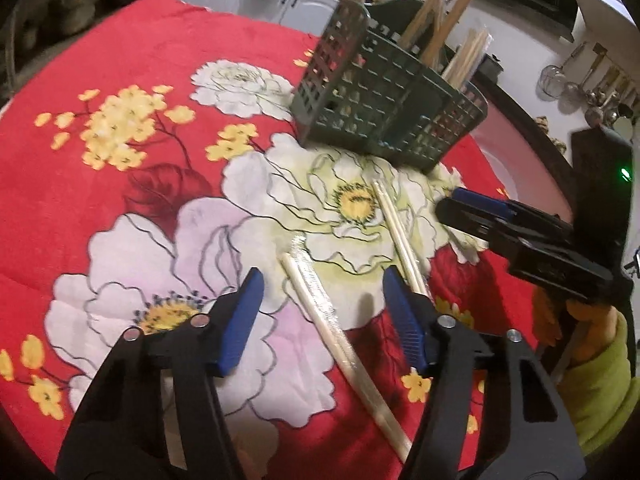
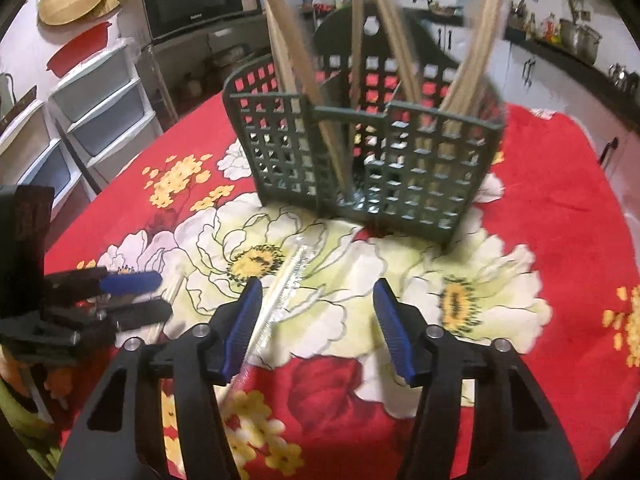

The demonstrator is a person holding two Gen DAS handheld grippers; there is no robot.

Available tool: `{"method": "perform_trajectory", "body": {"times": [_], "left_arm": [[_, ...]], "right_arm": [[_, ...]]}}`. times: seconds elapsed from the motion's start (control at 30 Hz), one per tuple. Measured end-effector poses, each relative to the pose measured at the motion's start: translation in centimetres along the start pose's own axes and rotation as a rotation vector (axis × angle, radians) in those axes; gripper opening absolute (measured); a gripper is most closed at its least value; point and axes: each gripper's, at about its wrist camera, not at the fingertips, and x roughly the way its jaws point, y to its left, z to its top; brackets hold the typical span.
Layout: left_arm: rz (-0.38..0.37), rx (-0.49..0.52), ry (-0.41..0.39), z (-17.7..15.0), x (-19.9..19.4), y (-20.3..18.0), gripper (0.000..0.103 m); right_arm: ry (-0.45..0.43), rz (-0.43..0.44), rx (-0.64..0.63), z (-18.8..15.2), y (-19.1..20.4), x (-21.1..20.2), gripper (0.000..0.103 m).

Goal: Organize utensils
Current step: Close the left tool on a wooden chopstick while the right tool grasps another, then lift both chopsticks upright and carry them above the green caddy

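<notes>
Two plastic-wrapped pairs of wooden chopsticks lie on the red flowered cloth [image 1: 60, 200]. In the left wrist view one wrapped pair [image 1: 340, 344] runs between the blue pads of my left gripper [image 1: 324, 312], which is open and not touching it. The second pair [image 1: 400, 236] lies just right of it, near my right gripper [image 1: 452, 206]. In the right wrist view my right gripper [image 2: 318, 320] is open over that second pair [image 2: 280, 288], which lies close by its left pad. The left gripper [image 2: 156, 294] is low at the left. A dark green lattice basket [image 2: 420, 168] stands behind, holding several upright wrapped chopsticks [image 2: 296, 60].
The basket [image 1: 380, 108] sits near the round table's far edge. A person's green sleeve [image 1: 600, 392] holds the right gripper. Behind the table are a microwave [image 2: 192, 0], plastic drawers [image 2: 92, 100] and hanging ladles [image 1: 580, 84].
</notes>
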Motion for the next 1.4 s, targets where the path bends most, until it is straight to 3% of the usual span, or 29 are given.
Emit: {"method": "perform_trajectory", "body": {"times": [0.4, 0.67, 1.03, 1.4], "left_arm": [[-0.017, -0.037, 0.021, 0.7, 1.4, 1.8, 0.017], [-0.016, -0.042, 0.038, 1.4, 1.9, 2.0, 0.016], [0.022, 0.000, 0.068, 2.8, 2.9, 1.3, 0.016], [0.125, 0.173, 0.085, 3.0, 3.5, -1.2, 0.012]], "right_arm": [[0.134, 0.079, 0.123, 2.4, -0.3, 5.0, 0.034], [0.134, 0.077, 0.157, 2.6, -0.9, 5.4, 0.012], [0.037, 0.099, 0.177, 2.2, -1.8, 2.6, 0.008], [-0.103, 0.052, 0.116, 1.2, -2.1, -3.8, 0.006]]}}
